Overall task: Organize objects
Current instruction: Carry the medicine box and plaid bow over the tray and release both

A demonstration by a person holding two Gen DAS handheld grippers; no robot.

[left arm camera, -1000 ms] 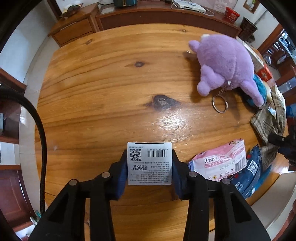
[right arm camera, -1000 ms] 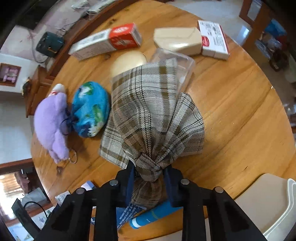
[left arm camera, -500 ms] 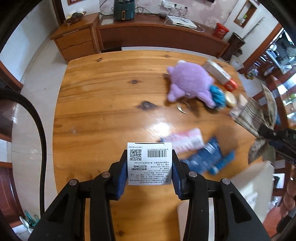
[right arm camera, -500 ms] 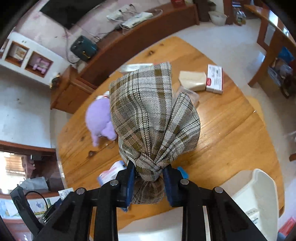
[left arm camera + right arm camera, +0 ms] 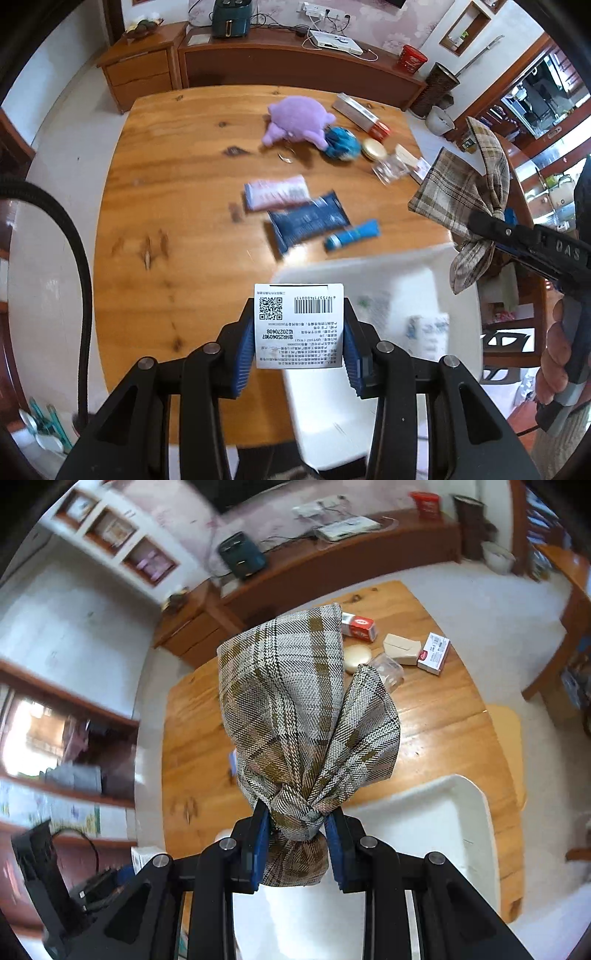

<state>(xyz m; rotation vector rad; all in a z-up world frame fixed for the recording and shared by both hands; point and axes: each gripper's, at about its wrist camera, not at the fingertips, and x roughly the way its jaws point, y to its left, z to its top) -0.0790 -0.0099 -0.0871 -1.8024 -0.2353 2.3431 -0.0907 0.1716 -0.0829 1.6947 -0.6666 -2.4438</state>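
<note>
Plaid fabric bow (image 5: 306, 716) clamped at knot by right gripper (image 5: 297, 834); white labelled packet (image 5: 299, 325) gripped by left gripper (image 5: 299, 345); both held above white bin (image 5: 369, 273).

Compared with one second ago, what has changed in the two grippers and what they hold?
Both grippers rose and pulled back from the table toward the white bin, which now shows under them. The right gripper lifted the plaid cloth off the table. Unchanged: the left gripper stays shut on the white labelled packet, the right on the cloth's knot.
</note>
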